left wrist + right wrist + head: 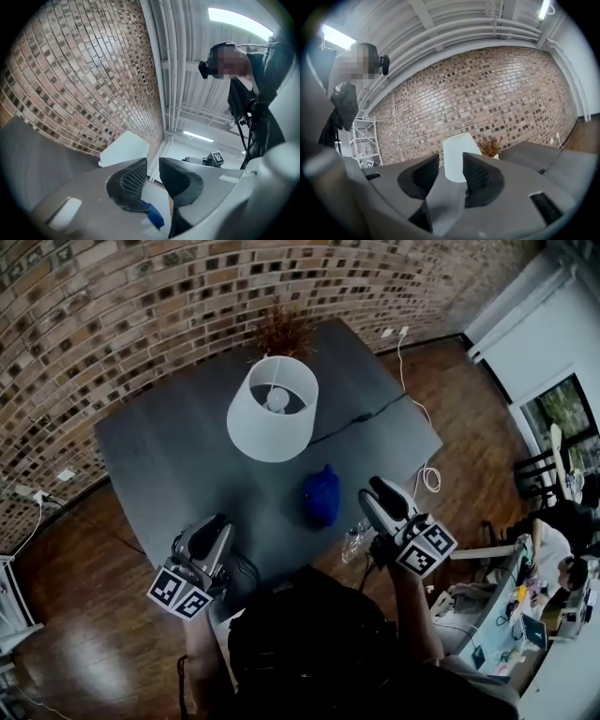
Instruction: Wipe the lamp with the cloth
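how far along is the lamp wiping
Done: nothing that shows. The blue cloth lies bunched on the table in front of the lamp, apart from it. In hand: nothing. The left gripper is shut and empty, and the right gripper has its jaws apart and empty. Both are by the table's near edge. Left to do: pick up the cloth, then wipe the lamp.

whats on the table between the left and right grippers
The cloth, lying on the table between the left gripper and right gripper, nearer the right one. The head view shows it.
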A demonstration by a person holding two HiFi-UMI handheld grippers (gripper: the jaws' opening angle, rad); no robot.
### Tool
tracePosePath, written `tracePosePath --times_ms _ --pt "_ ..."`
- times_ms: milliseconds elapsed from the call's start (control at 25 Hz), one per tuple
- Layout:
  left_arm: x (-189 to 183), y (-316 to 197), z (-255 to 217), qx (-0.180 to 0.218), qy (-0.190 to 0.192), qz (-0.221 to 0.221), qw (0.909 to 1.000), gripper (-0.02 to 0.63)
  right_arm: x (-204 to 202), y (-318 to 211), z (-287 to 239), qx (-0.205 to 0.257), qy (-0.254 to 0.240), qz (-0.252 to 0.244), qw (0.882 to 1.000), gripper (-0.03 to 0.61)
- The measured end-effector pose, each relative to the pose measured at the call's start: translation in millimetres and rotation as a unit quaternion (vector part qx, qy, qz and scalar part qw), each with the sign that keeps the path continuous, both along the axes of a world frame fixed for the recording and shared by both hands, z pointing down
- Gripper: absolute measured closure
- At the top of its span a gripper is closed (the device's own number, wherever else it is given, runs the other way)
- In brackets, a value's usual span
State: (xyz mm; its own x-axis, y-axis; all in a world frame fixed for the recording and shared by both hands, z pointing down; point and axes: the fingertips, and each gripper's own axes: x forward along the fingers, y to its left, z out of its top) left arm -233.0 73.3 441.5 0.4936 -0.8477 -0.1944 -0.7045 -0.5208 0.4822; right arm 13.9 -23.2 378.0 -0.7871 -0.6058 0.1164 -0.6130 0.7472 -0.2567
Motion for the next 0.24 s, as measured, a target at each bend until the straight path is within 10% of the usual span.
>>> tracePosePath --times_ms 240 --pt "-3.9 10.1 -5.7 0.022 -0.001 0.011 0.9997 0.546 -7.7 18.0 0.7 0.007 0.011 -0.002 1.000 0.400"
